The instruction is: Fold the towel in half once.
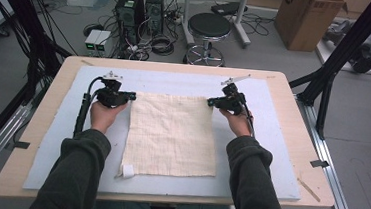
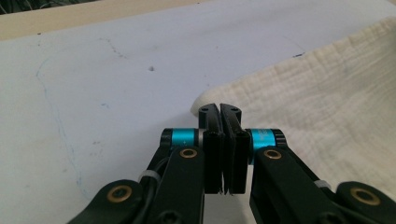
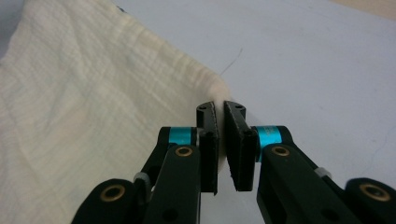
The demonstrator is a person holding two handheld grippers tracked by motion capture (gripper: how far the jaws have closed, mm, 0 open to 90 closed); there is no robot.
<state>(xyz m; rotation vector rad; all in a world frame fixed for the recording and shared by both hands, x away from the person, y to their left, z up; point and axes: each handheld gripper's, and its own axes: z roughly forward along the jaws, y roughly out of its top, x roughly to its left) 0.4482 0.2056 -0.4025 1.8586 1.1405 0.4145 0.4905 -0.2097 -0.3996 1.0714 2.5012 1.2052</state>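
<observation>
My left gripper [image 2: 219, 108] and right gripper [image 3: 220, 106] are black, each with turquoise bands and brass-ringed screws on the linkage arms, white zip ties, a grey three-cornered top plate and a black cable. My sleeves are dark green.

No legible text (labels too small) anywhere.

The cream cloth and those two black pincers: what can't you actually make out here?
- Cream cloth corners: in both gripper views the shut jaws cover the pinched fabric.
- White tag on its near left corner: too small in the high view to read.
- Left gripper, right gripper: jaw tips too small there.
</observation>
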